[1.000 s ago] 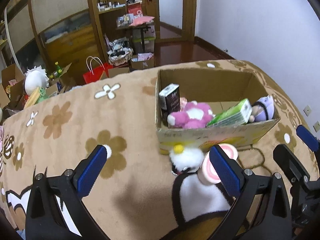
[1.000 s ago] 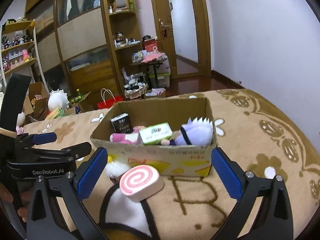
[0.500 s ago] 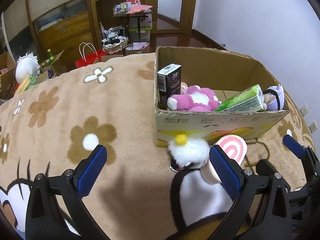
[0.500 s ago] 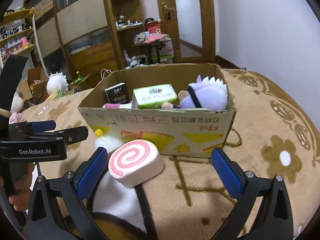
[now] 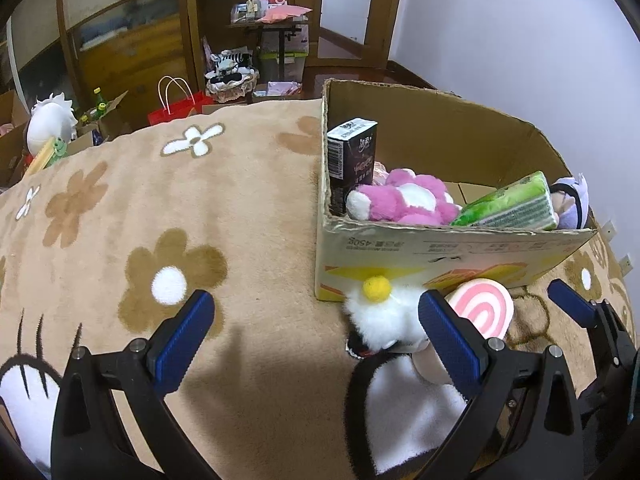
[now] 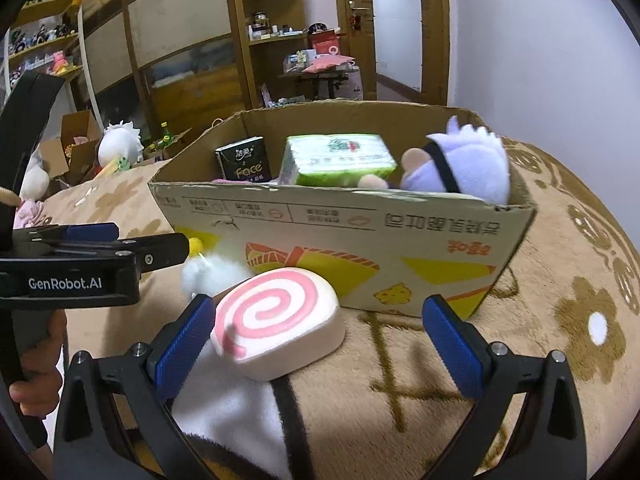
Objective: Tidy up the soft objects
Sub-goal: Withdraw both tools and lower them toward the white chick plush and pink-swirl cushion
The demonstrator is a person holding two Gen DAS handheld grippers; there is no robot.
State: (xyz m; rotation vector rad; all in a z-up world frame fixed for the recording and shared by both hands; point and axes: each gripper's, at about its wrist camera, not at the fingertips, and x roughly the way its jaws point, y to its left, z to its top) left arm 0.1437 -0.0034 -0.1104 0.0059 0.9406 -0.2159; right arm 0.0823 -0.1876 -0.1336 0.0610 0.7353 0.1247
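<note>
A pink-swirl soft roll (image 6: 276, 326) lies on the brown flower blanket against the cardboard box (image 6: 344, 240); it also shows in the left wrist view (image 5: 482, 312). A white fluffy toy with a yellow pompom (image 5: 380, 316) lies to its left, also in the right wrist view (image 6: 212, 272). The box (image 5: 440, 248) holds a pink plush (image 5: 404, 202), a green tissue pack (image 5: 510, 206), a black tissue pack (image 5: 352, 164) and a purple-haired doll (image 6: 460, 168). My right gripper (image 6: 318, 340) is open, low, with the roll just inside its left finger. My left gripper (image 5: 316, 338) is open, with the white toy by its right finger.
The blanket (image 5: 160, 220) spreads wide to the left of the box. Beyond its far edge are a red bag (image 5: 176, 104), open boxes with a white plush (image 5: 50, 118), shelves and a small desk (image 5: 280, 28). A white wall is on the right.
Both grippers have moved forward and lower toward the roll and the white toy; the box and toys look bigger. Both stay open.
</note>
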